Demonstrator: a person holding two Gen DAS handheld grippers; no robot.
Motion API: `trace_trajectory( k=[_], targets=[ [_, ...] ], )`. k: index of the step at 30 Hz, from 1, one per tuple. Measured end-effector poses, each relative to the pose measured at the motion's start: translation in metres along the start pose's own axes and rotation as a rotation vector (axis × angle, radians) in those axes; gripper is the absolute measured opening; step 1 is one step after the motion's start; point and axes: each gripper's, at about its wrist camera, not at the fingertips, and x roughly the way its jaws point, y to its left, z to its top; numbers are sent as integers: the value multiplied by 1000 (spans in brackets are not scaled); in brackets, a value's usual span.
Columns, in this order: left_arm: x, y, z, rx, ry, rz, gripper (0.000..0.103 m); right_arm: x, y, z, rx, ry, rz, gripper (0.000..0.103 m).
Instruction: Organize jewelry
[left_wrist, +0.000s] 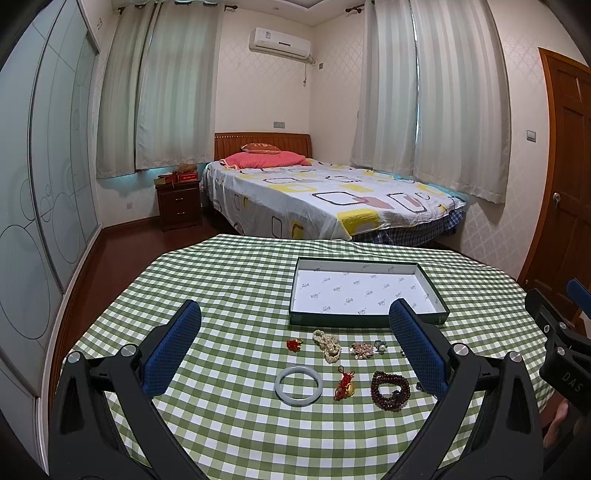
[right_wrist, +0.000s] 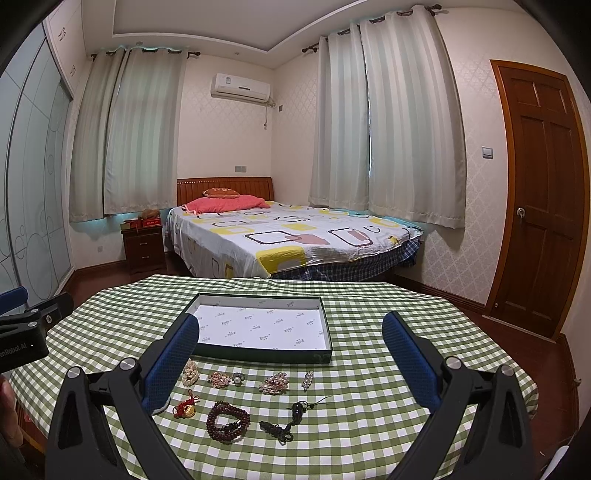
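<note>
Jewelry lies in two loose rows on the green checked tablecloth (left_wrist: 229, 288), just in front of the shallow box (left_wrist: 369, 320), whose white lining is bare, so the sorting looks not yet begun.

Running left to right in the left wrist view: a small red charm (left_wrist: 293, 345), a cream bead strand (left_wrist: 327, 345), a pinkish cluster (left_wrist: 362, 349) and a small ring (left_wrist: 379, 346) make up the far row. Nearer sit the pale jade bangle (left_wrist: 298, 385), a red-and-gold tassel charm (left_wrist: 344, 384) and a dark wooden bead bracelet (left_wrist: 390, 389). The right wrist view adds a crystal brooch (right_wrist: 274, 384), a slim clip (right_wrist: 307, 380) and a black corded pendant (right_wrist: 286, 421) further right.

The left gripper (left_wrist: 295, 343) hovers above the table with its blue pads spread wide, holding nothing; the right gripper (right_wrist: 290, 360) is likewise spread and empty, aimed at the box's near wall.

A sensible first pick for the left gripper is probably the bangle: rigid, well apart from its neighbours. The pads should straddle one side of the ring, not the whole hoop, and close gently, since smooth stone may slip. Bead strands are better pinched where coils bunch, then lifted clear of the box wall before release.
</note>
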Motion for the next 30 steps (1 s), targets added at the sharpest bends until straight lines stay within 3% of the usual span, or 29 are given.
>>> trace_trajectory(
  k=[18,24,30],
  targets=[
    [12,-1,-7,5,13,6,99,3,-2,-6,-2,3,0,97],
    [41,3,-21,28,22,42,99,21,-11,-20,-12,-13,-18,97],
    [84,13,-46,28,114,32,99,54,-20,-48,-22,62,-27,97]
  ],
)
